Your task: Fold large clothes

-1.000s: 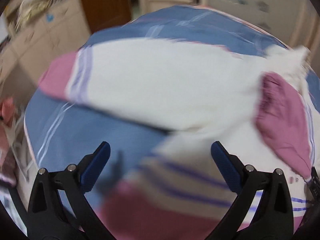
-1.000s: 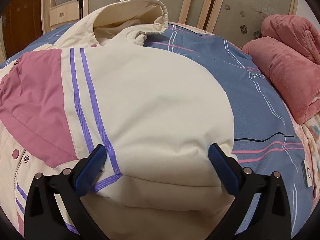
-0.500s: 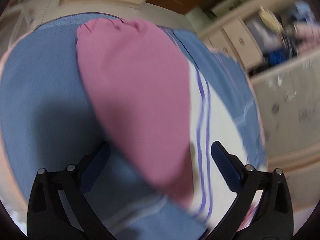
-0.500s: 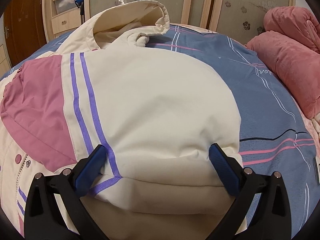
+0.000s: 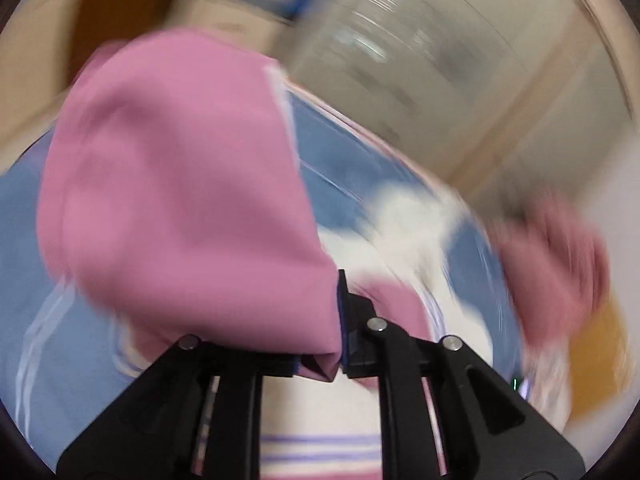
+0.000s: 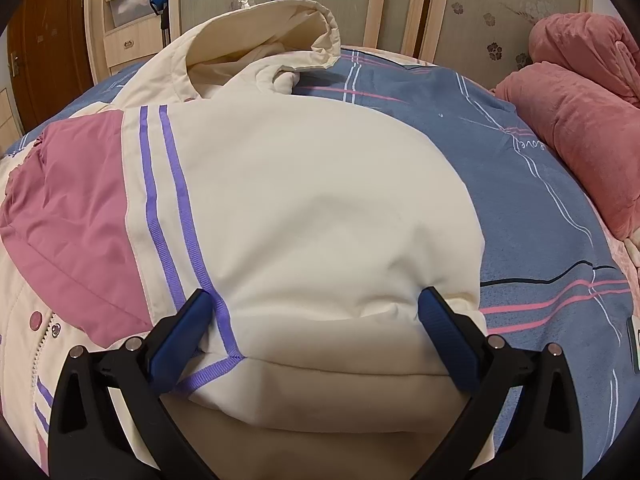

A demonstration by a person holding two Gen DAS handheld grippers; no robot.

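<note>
A cream padded jacket (image 6: pixel 320 200) with purple stripes, pink sleeve ends and a hood (image 6: pixel 280 28) lies spread on the bed. One sleeve is folded across its body. My right gripper (image 6: pixel 316 296) is open, its blue pads wide apart on either side of the cream fold near the jacket's lower edge. In the blurred left wrist view, my left gripper (image 5: pixel 340 320) is shut on the jacket's pink sleeve end (image 5: pixel 180 180), which bulges up above the jaws. Below it the rest of the jacket (image 5: pixel 320 420) shows cream with purple stripes.
A blue bed sheet (image 6: pixel 540 220) with pink and white lines lies under the jacket. Rolled pink blankets (image 6: pixel 580 120) sit at the right of the bed. Wardrobe doors (image 6: pixel 460 0) and a drawer unit (image 6: pixel 128 40) stand behind; a brown door (image 6: pixel 44 40) is at the left.
My left gripper swung over the pink sleeve end and closed on it; the sleeve now stands raised in the jaws. The right gripper has stayed open over the same cream fold.
</note>
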